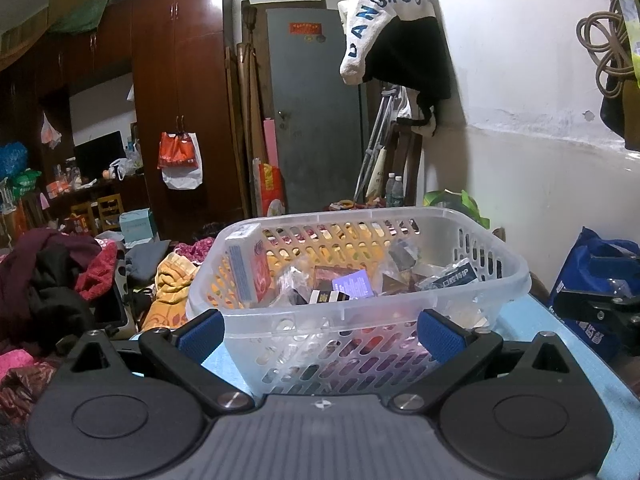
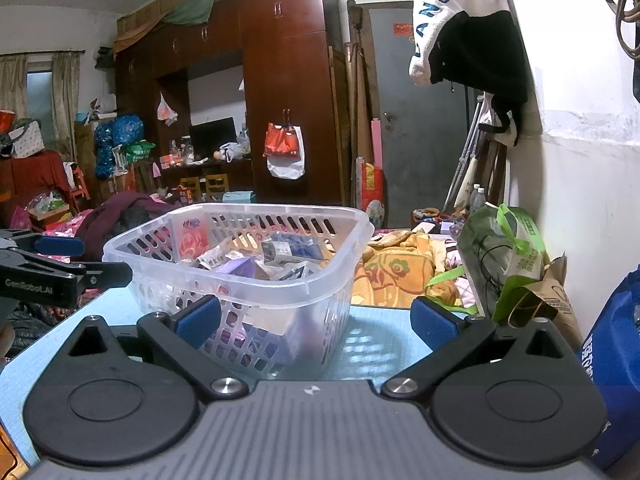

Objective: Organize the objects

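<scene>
Item: translucent perforated plastic basket (image 1: 360,312), standing on a light-blue surface (image 2: 384,340), part-filled with small packets and boxes; a red-and-white box (image 1: 250,268) leans upright against its left inner wall, and a purple packet (image 1: 354,284) lies amid the heap. Left gripper (image 1: 320,334): fingers spread wide, empty, close against the near wall of the basket, one blue pad to either side. Right gripper (image 2: 316,316): fingers likewise wide apart and empty, facing the basket's near corner. Handling note, as judgement: contents look loose and slippery in their wrappers; pick one item at a time from the top, closing across a box's narrow faces, and steady the light basket so it does not slide.
</scene>
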